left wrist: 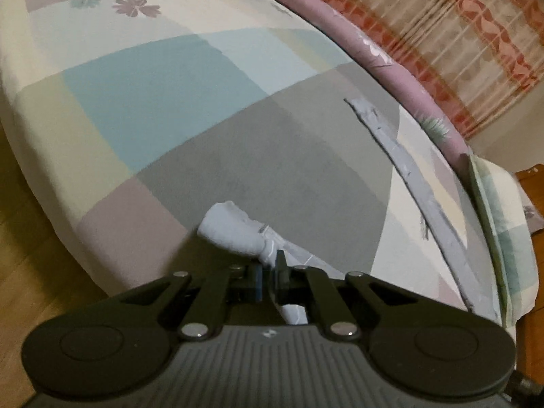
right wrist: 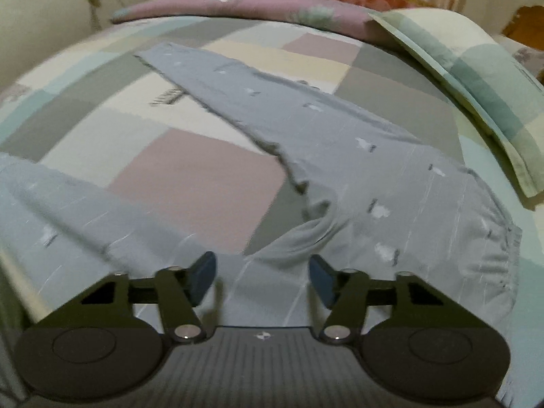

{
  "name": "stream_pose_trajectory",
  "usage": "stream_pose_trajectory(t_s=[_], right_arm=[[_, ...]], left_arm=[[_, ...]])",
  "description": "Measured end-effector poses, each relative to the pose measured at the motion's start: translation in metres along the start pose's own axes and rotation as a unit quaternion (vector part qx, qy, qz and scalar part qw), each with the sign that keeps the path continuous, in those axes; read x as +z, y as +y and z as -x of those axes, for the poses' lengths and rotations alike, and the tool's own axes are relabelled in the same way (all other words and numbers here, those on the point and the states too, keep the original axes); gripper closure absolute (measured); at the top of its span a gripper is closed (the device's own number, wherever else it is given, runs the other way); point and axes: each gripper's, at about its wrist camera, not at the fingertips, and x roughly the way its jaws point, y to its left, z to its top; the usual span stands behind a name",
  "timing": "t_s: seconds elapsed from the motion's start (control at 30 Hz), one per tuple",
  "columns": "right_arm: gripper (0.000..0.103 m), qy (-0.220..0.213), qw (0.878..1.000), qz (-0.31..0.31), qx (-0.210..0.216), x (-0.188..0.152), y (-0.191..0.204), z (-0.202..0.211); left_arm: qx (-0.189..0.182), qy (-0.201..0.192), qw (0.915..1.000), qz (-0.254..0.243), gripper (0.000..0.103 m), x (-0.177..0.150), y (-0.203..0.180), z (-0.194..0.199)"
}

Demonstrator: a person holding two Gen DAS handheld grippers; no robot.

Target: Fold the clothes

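Observation:
Grey patterned trousers (right wrist: pixel 340 142) lie spread on a bed with a patchwork sheet (right wrist: pixel 190 170), their two legs splayed apart and the elastic waistband at the right. My right gripper (right wrist: pixel 261 278) hovers just over the crotch area; its jaws stand apart, the blue pads (right wrist: pixel 204 272) clear of the cloth. In the left wrist view my left gripper (left wrist: pixel 270 272) is shut on the bunched end of one trouser leg (left wrist: pixel 234 231), lifted off the sheet. The far leg's edge (left wrist: pixel 408 176) runs along the right.
A mauve rolled blanket (left wrist: pixel 340 23) lies along the bed's far side, a checked pillow (right wrist: pixel 459 68) at the right. A striped orange curtain (left wrist: pixel 459 34) hangs behind. Wooden floor (left wrist: pixel 30 255) shows beside the bed edge at the left.

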Motion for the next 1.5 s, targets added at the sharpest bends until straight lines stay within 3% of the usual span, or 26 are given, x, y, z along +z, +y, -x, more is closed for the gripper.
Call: stream_pose_trajectory(t_s=[0.13, 0.2, 0.23, 0.27, 0.3, 0.43, 0.53, 0.63, 0.77, 0.9, 1.03, 1.2, 1.33, 1.43, 1.5], right_arm=[[0.048, 0.031, 0.998, -0.057, -0.025, 0.014, -0.020, -0.026], [0.071, 0.046, 0.996, -0.070, -0.032, 0.016, -0.024, -0.038], [0.077, 0.040, 0.996, -0.068, -0.039, 0.017, -0.025, -0.041], [0.090, 0.034, 0.997, -0.061, -0.045, 0.020, -0.025, -0.042], [0.093, 0.030, 0.997, -0.059, -0.051, 0.024, -0.028, -0.042], [0.094, -0.008, 0.993, -0.097, -0.067, 0.042, -0.051, -0.043], [0.094, -0.019, 0.990, -0.130, -0.056, 0.051, -0.067, -0.047], [0.092, 0.001, 0.989, -0.137, -0.049, 0.052, -0.071, -0.057], [0.075, -0.006, 0.992, -0.110, -0.059, 0.048, -0.060, -0.044], [0.063, -0.029, 0.995, -0.073, -0.062, 0.038, -0.048, -0.013], [0.063, -0.008, 1.000, 0.023, 0.003, 0.006, -0.029, 0.014], [0.063, 0.057, 0.983, 0.161, 0.059, -0.053, -0.005, 0.045], [0.063, 0.080, 0.975, 0.201, 0.049, -0.088, -0.006, 0.055], [0.066, 0.066, 0.977, 0.200, 0.038, -0.097, -0.010, 0.052], [0.101, 0.062, 0.981, 0.182, 0.041, -0.095, -0.014, 0.051]], left_arm=[[0.002, 0.005, 1.0000, 0.004, 0.099, -0.002, 0.003, -0.004], [0.000, 0.006, 1.0000, 0.003, 0.099, -0.003, 0.004, -0.004], [0.000, 0.006, 1.0000, 0.002, 0.099, -0.003, 0.004, -0.004], [-0.001, 0.006, 1.0000, 0.000, 0.099, -0.002, 0.004, -0.004], [-0.002, 0.005, 1.0000, -0.002, 0.099, -0.001, 0.003, -0.003], [-0.012, -0.003, 0.9999, -0.011, 0.099, 0.000, 0.001, 0.003], [-0.022, -0.009, 0.9995, -0.019, 0.099, 0.004, -0.005, 0.004], [-0.024, -0.009, 0.9994, -0.024, 0.099, 0.005, -0.008, 0.003], [-0.022, -0.004, 0.9995, -0.023, 0.099, 0.003, -0.005, 0.003], [-0.024, -0.001, 0.9996, -0.015, 0.099, 0.000, 0.000, 0.002], [-0.025, 0.002, 0.9996, -0.010, 0.099, -0.002, 0.003, 0.000], [-0.021, 0.004, 0.9997, -0.014, 0.099, 0.001, 0.001, -0.004], [-0.018, 0.003, 0.9997, -0.017, 0.099, 0.003, -0.004, -0.005], [-0.017, 0.001, 0.9997, -0.017, 0.099, 0.004, -0.008, -0.004], [-0.015, -0.001, 0.9997, -0.018, 0.099, 0.005, -0.010, -0.001]])
